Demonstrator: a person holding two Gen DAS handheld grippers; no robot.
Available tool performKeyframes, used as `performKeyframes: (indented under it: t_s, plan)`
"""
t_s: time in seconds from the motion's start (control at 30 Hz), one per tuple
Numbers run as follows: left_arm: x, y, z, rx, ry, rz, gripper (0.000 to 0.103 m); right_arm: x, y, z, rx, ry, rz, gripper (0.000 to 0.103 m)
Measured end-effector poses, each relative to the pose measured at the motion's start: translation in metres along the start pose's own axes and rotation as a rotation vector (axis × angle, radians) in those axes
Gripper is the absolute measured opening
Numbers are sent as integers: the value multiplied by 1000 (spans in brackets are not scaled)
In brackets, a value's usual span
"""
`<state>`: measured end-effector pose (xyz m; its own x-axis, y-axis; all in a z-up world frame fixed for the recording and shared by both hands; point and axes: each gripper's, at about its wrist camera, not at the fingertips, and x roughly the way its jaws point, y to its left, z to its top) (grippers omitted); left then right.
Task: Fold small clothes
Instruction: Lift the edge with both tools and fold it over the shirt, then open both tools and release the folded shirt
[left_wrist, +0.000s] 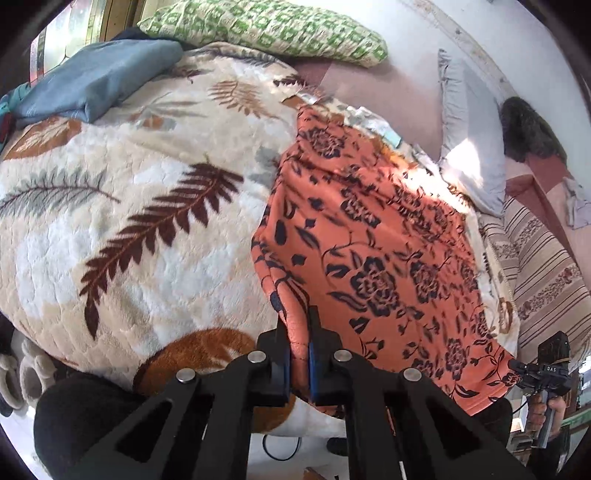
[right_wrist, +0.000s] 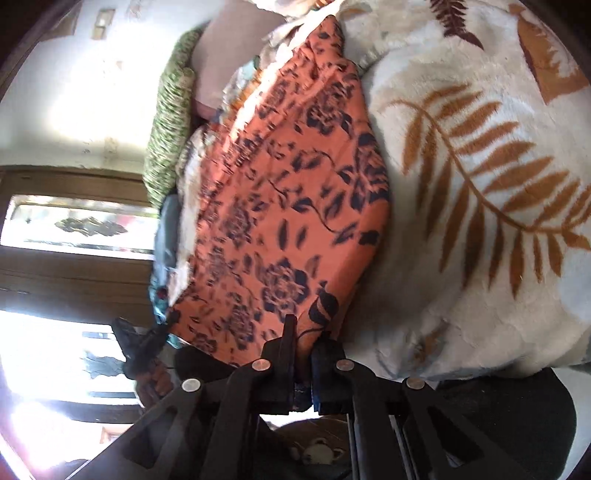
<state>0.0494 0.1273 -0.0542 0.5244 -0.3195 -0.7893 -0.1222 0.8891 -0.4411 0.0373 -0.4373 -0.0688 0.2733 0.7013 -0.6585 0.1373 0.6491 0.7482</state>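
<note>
Here, garment: orange floral cloth (left_wrist: 373, 236) spread on leaf-print blanket (left_wrist: 129, 206) covering the bed.
Left gripper (left_wrist: 299, 332): fingers pinch cloth's near edge.
Right gripper (right_wrist: 306, 336): fingers clamp the cloth's corner.

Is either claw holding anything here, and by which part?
Both. The left claw and the right claw each pinch the near edge of the orange floral cloth, one near each near corner, over the blanket.
</note>
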Motion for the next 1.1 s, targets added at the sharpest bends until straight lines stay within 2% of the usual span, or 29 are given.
performKeyframes:
  t_s: [0.17, 0.27, 0.43, 0.5, 0.53, 0.57, 0.6, 0.63, 0.67, 0.7, 0.73, 0.77, 0.8, 0.87, 0.93, 1.03, 1.07, 1.1]
  plan:
    - [-12, -18, 53, 19, -68, -51, 7, -17, 22, 42, 5, -116, 161, 6]
    - [-5, -32, 99, 47, -92, -55, 7, -22, 35, 84, -1, -183, 212, 6]
    - [45, -59, 200, 78, -119, -47, 7, -16, 41, 192, 34, -281, 238, 6]
    - [84, -62, 244, 40, -121, -19, 8, -2, 34, 246, 66, -307, 187, 6]
    - [109, -61, 264, 27, -109, 2, 13, 9, 25, 271, 106, -325, 167, 7]
    - [141, -60, 282, 6, -70, 20, 22, 21, 15, 295, 134, -339, 130, 9]
    - [172, -56, 294, -17, -17, 48, 42, 38, 3, 315, 168, -331, 79, 14]
    - [197, -50, 299, -38, 16, 94, 52, 55, -11, 329, 224, -311, 18, 21]
    - [215, -43, 300, -64, 29, 141, 60, 69, -22, 337, 272, -304, -64, 55]
    - [227, -34, 299, -88, 37, 184, 61, 79, -29, 339, 285, -305, -91, 73]
    - [231, -26, 298, -100, 43, 210, 62, 81, -31, 337, 260, -334, -42, 74]
    - [229, -18, 296, -113, 25, 214, 65, 76, -28, 334, 238, -363, -35, 75]
    - [222, -10, 294, -124, -12, 220, 69, 69, -24, 330, 214, -391, -41, 78]
    - [201, 1, 289, -128, -80, 256, 70, 50, -17, 324, 172, -440, -75, 79]
    - [179, 1, 280, -109, -117, 229, 70, 31, -9, 315, 145, -484, -68, 79]
    - [155, -21, 260, -1, -129, 152, 70, 25, 7, 299, 108, -456, 12, 80]
    - [153, -32, 250, 44, -129, 136, 73, 29, 12, 293, 92, -433, 29, 82]
    - [155, -42, 238, 88, -118, 124, 80, 35, 14, 286, 81, -402, 40, 82]
